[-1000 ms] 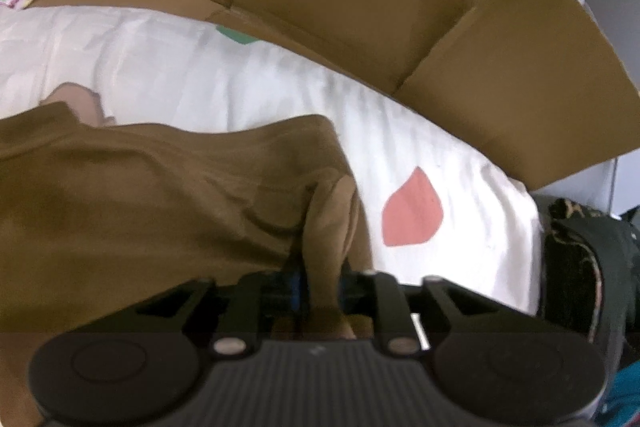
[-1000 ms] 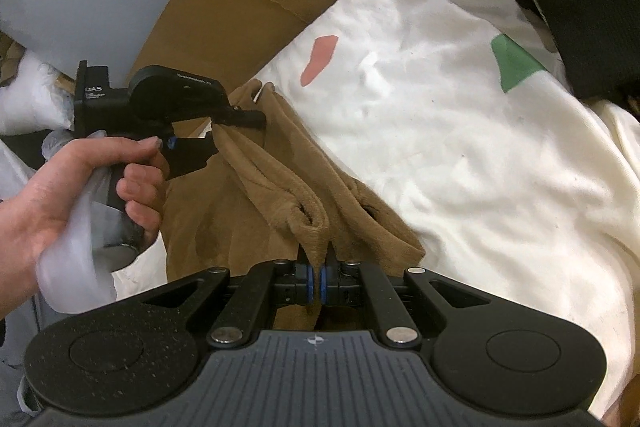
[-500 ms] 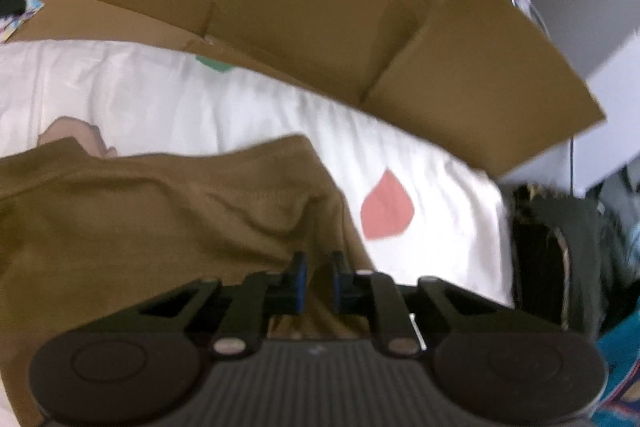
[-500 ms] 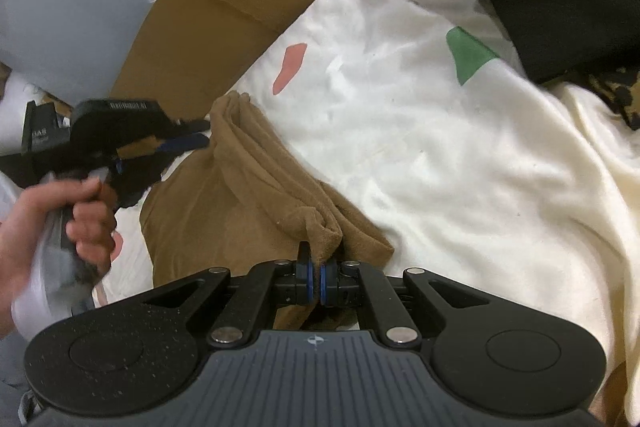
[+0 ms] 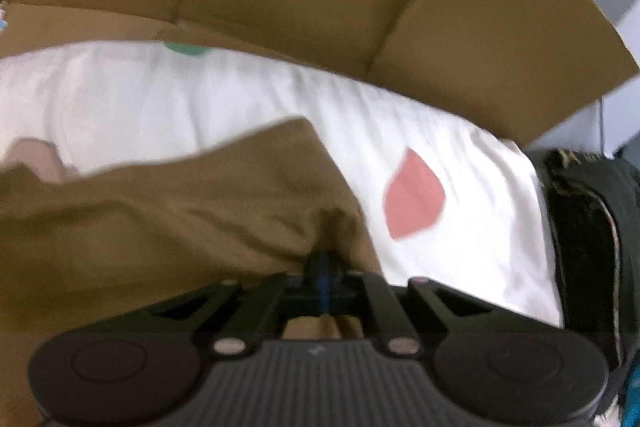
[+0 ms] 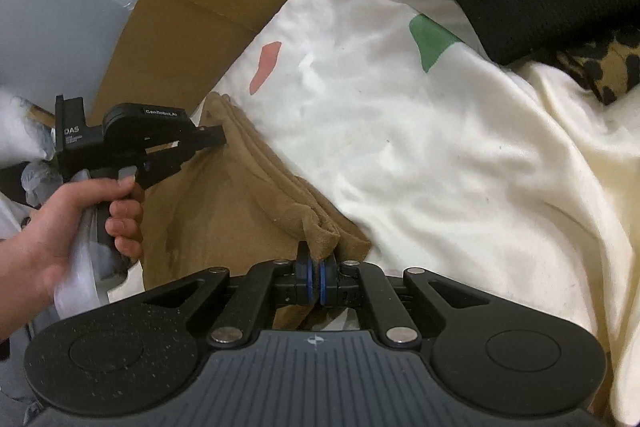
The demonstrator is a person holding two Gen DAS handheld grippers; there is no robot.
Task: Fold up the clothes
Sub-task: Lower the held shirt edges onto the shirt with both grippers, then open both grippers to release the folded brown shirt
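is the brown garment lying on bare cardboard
No, the brown garment lies on a white sheet with coloured patches; the cardboard stands behind.

Brown garment [image 6: 248,211], folded, on sheet [image 6: 440,155]

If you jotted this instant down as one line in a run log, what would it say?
task: fold clothes | left gripper: just closed on brown garment corner | right gripper: shut on other corner | surface: white sheet
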